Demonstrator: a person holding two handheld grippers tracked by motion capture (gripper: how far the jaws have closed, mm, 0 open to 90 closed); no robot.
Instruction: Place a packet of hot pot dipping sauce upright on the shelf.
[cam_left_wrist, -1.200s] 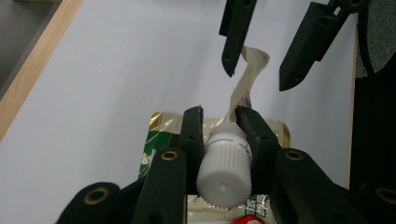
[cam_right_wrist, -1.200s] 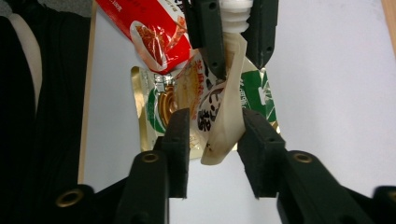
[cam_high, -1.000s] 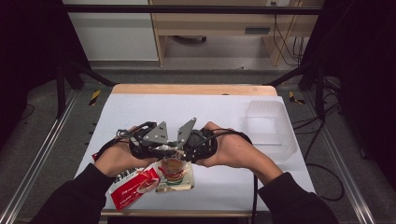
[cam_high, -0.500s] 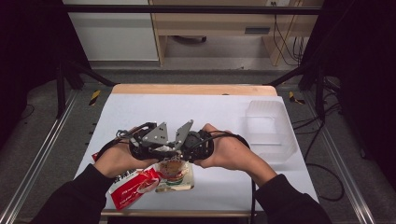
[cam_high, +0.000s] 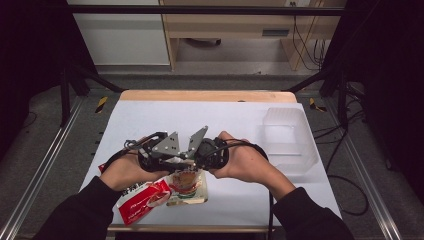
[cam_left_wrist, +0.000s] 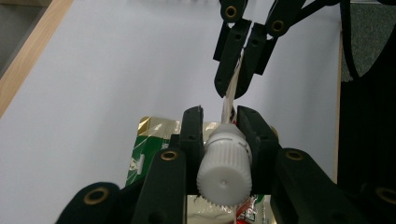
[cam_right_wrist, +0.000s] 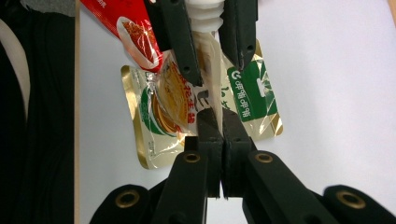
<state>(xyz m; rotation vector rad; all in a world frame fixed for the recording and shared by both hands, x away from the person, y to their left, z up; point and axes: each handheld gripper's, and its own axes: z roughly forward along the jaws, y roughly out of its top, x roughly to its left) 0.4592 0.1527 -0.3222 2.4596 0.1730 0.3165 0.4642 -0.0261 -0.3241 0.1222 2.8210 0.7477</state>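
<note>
Two hands meet over the near middle of the counter (cam_high: 150, 120), forearms coming in from the near edge, knuckles up. Left claw (cam_left_wrist: 219, 123) has its jaws closed on the white ribbed cap (cam_left_wrist: 223, 170) of one spouted pouch (cam_right_wrist: 208, 56), held just above a flat green-and-gold packet (cam_right_wrist: 252, 88) lying on the counter. Right claw (cam_right_wrist: 222, 122), facing it, has just been closing and now pinches the pouch's thin edge, jaws pressed almost together. One red packet (cam_high: 142, 200) sits beside the left hand (cam_high: 122, 171). One clear plastic box (cam_high: 289, 140) stands well apart, right of the right hand (cam_high: 245, 162).
</note>
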